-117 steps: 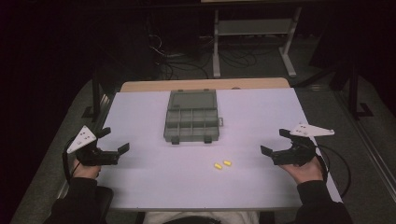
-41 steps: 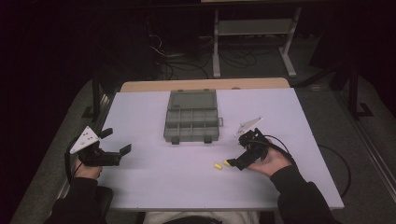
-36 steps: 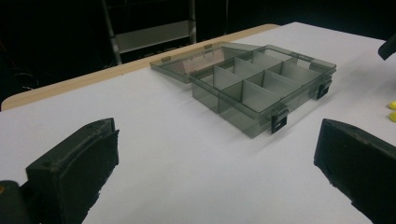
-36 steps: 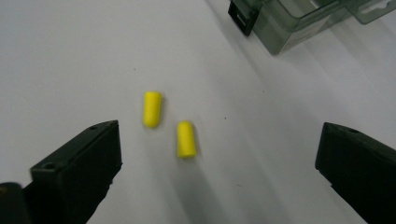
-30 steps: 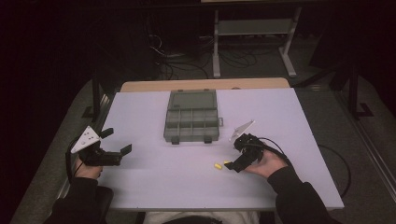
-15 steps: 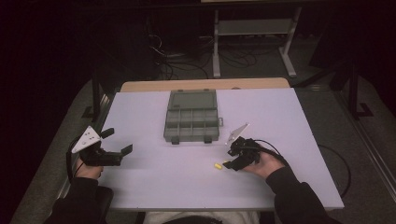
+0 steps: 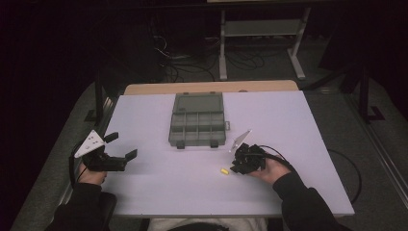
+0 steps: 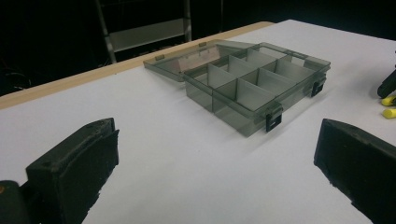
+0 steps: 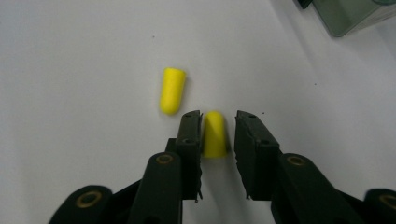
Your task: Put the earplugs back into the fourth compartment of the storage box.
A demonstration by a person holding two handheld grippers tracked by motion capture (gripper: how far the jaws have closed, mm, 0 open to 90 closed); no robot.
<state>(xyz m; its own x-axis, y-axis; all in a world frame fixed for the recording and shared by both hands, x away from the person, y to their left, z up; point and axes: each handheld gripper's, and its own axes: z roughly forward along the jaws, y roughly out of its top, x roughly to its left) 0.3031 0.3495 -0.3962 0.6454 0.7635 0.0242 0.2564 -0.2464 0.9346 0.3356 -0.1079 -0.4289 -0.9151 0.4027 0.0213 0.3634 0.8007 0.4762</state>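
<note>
Two yellow foam earplugs lie on the white table (image 7: 159, 192). One earplug (image 9: 172, 90) lies free just left of my right gripper (image 9: 218, 122). The other earplug (image 9: 215, 135) sits between that gripper's narrowly open jaws: the left jaw touches it and a thin gap remains at the right jaw. In the high view the right gripper (image 7: 235, 168) points down-left at the free earplug (image 7: 224, 171). A grey compartment box (image 7: 197, 128) stands open at the table's middle back. My left gripper (image 7: 121, 146) rests wide open at the left edge, facing the box (image 8: 252, 84).
The box's lid (image 7: 199, 102) lies flat behind it, and its compartments look bare. A wooden strip (image 7: 211, 86) borders the far side of the table. The right gripper's cable (image 7: 281, 156) loops over the table by the hand.
My right gripper has come in from the right edge to the earplugs and lowered onto them. One earplug now sits between its jaws. The left gripper has stayed put.
</note>
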